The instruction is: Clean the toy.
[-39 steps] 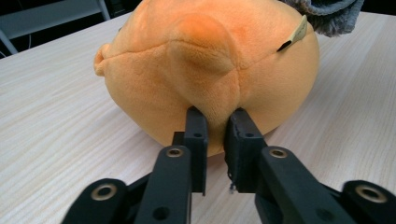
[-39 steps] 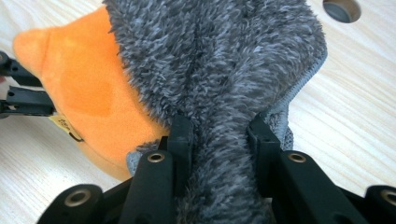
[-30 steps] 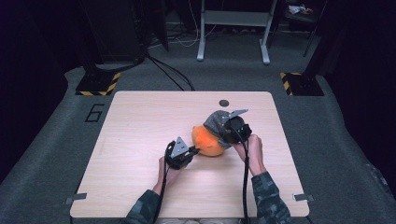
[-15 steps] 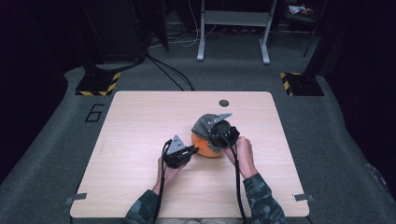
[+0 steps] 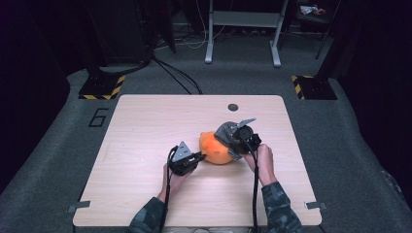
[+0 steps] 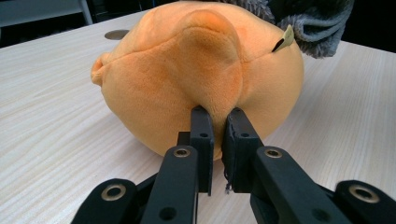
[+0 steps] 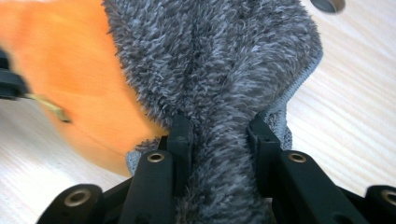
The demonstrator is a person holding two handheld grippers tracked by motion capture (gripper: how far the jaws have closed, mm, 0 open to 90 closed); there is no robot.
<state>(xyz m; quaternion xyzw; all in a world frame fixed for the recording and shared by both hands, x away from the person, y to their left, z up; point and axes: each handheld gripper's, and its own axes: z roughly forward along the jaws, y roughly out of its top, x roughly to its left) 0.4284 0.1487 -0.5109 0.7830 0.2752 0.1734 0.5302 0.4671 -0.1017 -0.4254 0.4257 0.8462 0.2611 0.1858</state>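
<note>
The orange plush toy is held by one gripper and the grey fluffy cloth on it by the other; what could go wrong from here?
1. The left gripper pinches only a small fold of the orange plush toy; a strong pull could slip it free.
2. The right gripper clamps a thick bunch of the grey fluffy cloth; pulling may drag the toy along instead of moving the cloth over it.
3. The toy is round and soft, so it may roll on the table if one grip fails.

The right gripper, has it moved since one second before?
Yes. The right gripper, shut on the grey cloth, came nearer the table's front edge, away from the round hole.
</note>
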